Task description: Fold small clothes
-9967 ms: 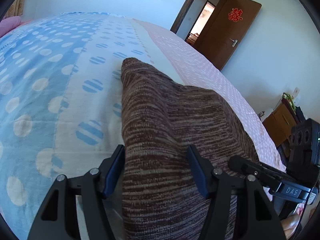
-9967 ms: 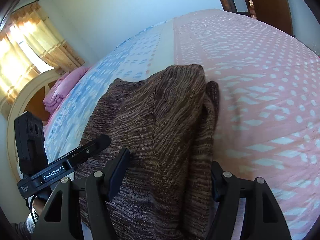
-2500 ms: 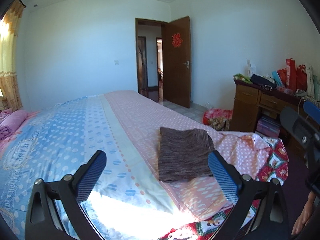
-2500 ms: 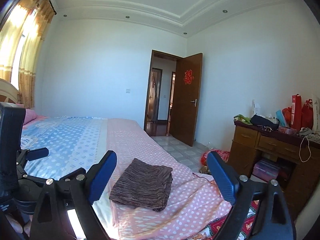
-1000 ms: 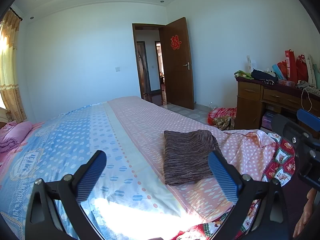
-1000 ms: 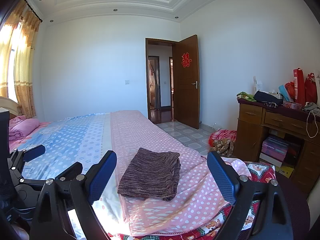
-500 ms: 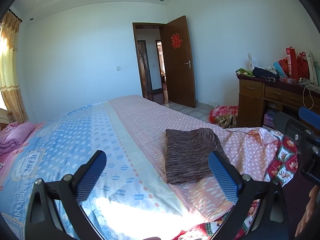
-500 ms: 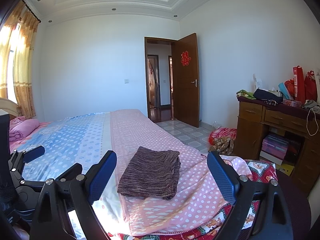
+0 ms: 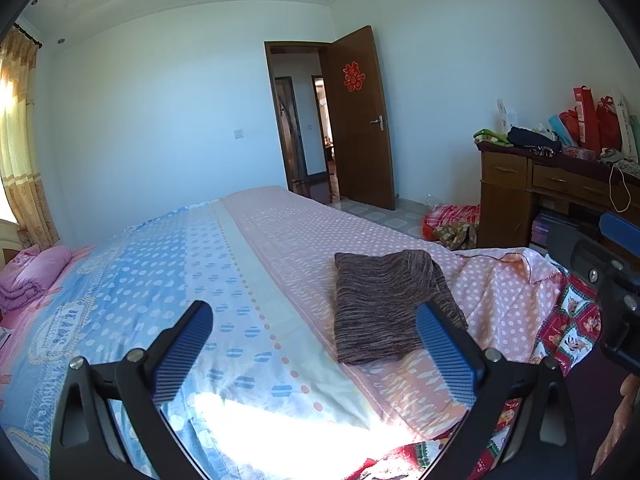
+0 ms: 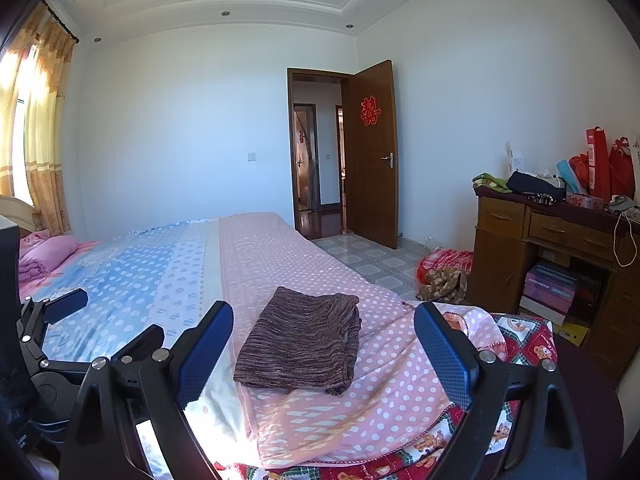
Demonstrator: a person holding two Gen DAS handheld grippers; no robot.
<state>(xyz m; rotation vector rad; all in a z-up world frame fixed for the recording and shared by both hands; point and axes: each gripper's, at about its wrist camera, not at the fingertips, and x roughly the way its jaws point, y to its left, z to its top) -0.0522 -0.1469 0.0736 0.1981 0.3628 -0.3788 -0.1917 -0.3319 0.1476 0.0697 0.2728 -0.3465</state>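
Left tongs (image 9: 312, 344) spread wide apart, nothing between the blue pads, held above the near edge of the bed (image 9: 248, 264). Right tongs (image 10: 324, 344) also wide apart and empty, held off the bed's near edge. Part of the left tool shows at the left side of the right wrist view, and part of the right tool at the right side of the left wrist view.

Brown knit garment (image 10: 304, 346) lies folded into a neat rectangle on the pink dotted part of the bedcover, near the bed's right edge and close to the near end. In the left wrist view the same garment (image 9: 384, 306) sits just behind the right pad; neither tool touches it. Folded layers show along its right side.

Bedcover is blue with dots on the left, pale strip in the middle, pink on the right. Bright sun patch on the near end. Red patterned quilt (image 10: 520, 340) hangs at the near right corner. Pink blanket (image 9: 36, 272) bundled at the far left of the bed.

Brown door (image 10: 372, 156) stands open with a red paper ornament on it. Wooden table (image 10: 560, 248) at right carries bags and clothes. Curtain (image 10: 40, 128) at left, lit by sun.
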